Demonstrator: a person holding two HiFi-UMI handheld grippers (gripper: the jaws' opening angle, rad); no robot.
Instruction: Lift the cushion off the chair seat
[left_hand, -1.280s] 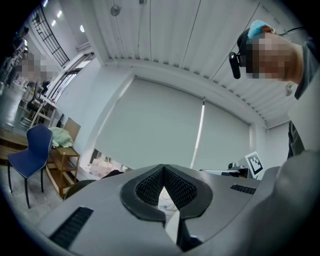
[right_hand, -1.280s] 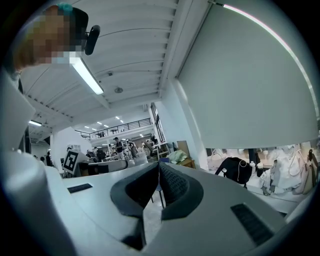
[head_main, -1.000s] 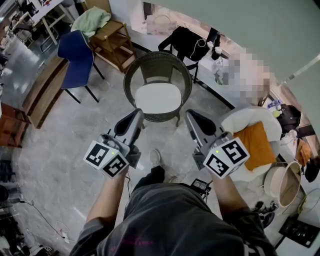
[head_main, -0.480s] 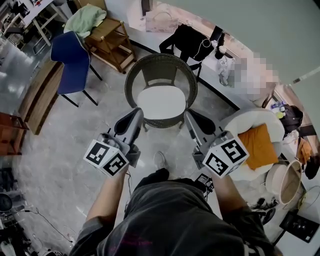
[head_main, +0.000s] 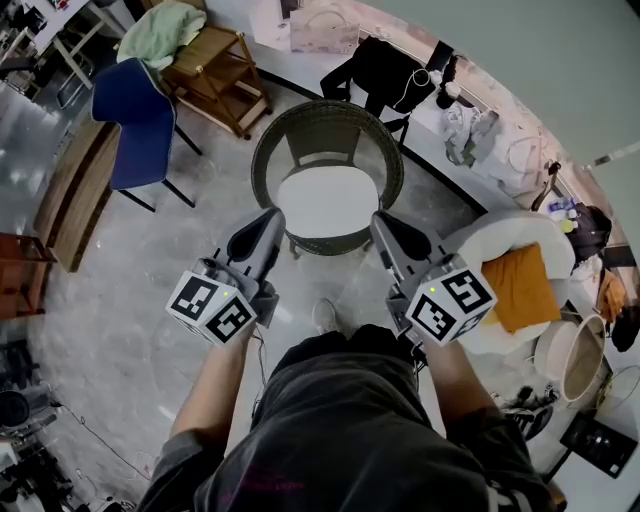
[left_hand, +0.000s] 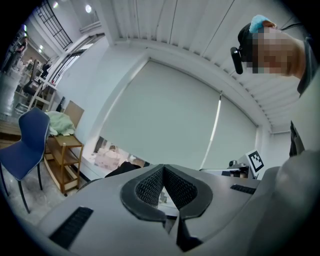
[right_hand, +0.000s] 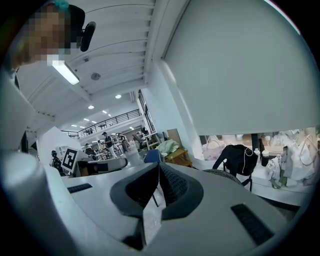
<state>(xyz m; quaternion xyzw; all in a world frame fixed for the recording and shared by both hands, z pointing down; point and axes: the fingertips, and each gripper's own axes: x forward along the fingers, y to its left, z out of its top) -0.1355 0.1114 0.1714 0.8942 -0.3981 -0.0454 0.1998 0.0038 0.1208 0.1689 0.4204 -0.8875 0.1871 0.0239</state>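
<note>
Found cushion (head_main: 324, 203) untouched on chair (head_main: 268, 150) seat. Noted left gripper (head_main: 272, 218) and right gripper (head_main: 380, 222) both closed, empty, short of chair. Yet to grasp and lift.

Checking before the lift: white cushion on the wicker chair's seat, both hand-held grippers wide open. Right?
No: the left hand-held gripper and right hand-held gripper are shut, as both gripper views show. The white cushion does lie on the wicker chair.

Two grippers (head_main: 271, 217) (head_main: 379, 221), one wicker chair (head_main: 330, 114), one white cushion (head_main: 323, 202), one blue chair (head_main: 128, 120), one orange cushion (head_main: 520, 287).
</note>
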